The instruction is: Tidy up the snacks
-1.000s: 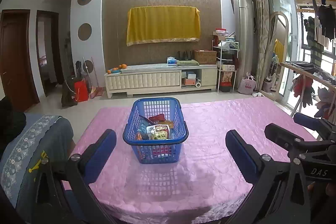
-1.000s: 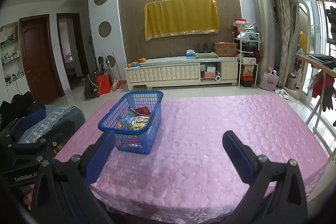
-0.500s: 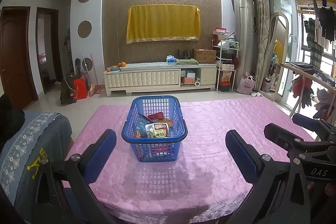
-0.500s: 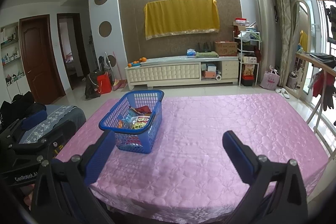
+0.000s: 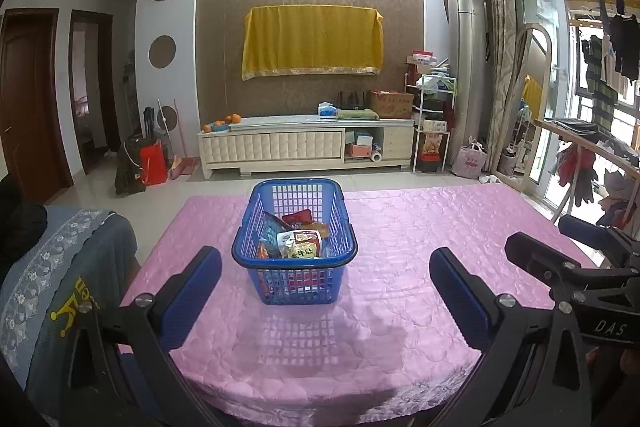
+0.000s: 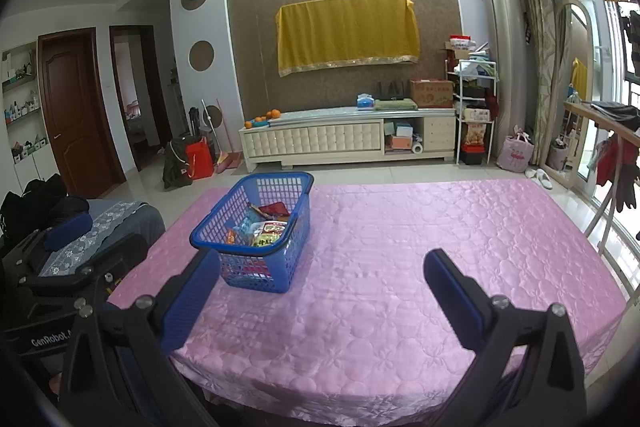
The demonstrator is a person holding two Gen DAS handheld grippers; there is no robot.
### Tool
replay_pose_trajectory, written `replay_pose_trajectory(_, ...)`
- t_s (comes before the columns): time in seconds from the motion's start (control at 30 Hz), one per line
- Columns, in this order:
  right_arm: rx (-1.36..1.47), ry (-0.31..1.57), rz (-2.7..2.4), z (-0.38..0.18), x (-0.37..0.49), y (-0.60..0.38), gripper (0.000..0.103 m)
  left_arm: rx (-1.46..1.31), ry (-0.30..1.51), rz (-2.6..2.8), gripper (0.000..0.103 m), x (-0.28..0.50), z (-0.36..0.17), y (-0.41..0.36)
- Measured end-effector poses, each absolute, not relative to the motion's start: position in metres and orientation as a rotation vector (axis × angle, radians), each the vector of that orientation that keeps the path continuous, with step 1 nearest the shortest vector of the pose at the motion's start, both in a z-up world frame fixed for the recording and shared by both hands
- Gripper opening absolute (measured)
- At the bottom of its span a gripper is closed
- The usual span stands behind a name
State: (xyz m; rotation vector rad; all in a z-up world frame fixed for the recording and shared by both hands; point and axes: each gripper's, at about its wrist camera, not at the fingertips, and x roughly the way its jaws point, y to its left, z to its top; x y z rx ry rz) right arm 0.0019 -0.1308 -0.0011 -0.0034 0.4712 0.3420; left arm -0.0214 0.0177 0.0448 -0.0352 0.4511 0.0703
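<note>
A blue plastic basket [image 5: 295, 279] stands on the pink quilted tablecloth [image 5: 400, 227], holding several snack packets [image 5: 298, 242]. My left gripper [image 5: 326, 267] is open, its blue fingers wide apart with the basket framed between and beyond them. In the right wrist view the basket [image 6: 260, 267] sits left of centre with the snack packets [image 6: 262, 230] inside. My right gripper [image 6: 320, 267] is open and empty, its left finger [image 6: 192, 297] near the basket's front corner. The right gripper's body also shows at the right edge of the left wrist view.
A chair with a grey embroidered cover [image 5: 60, 267] stands at the table's left side. Beyond the table are a white TV cabinet [image 5: 304, 147], a shelf rack [image 5: 434, 123] and a drying rack with clothes [image 5: 592, 163] on the right. The pink cloth [image 6: 440, 227] stretches right of the basket.
Both views have shifted slightly; the basket appears a little higher and closer in frame. Both grippers stay open and empty.
</note>
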Motion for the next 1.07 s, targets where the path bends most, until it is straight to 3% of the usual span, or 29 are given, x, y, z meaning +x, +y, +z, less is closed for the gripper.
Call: replay_pose_trajectory(1.07,0.013,0.473,0.353,0.0010,-0.0055,-0.1310,0.103,-0.057,0.458,0.066,0.103,-0.0277,0.0444,0.0190)
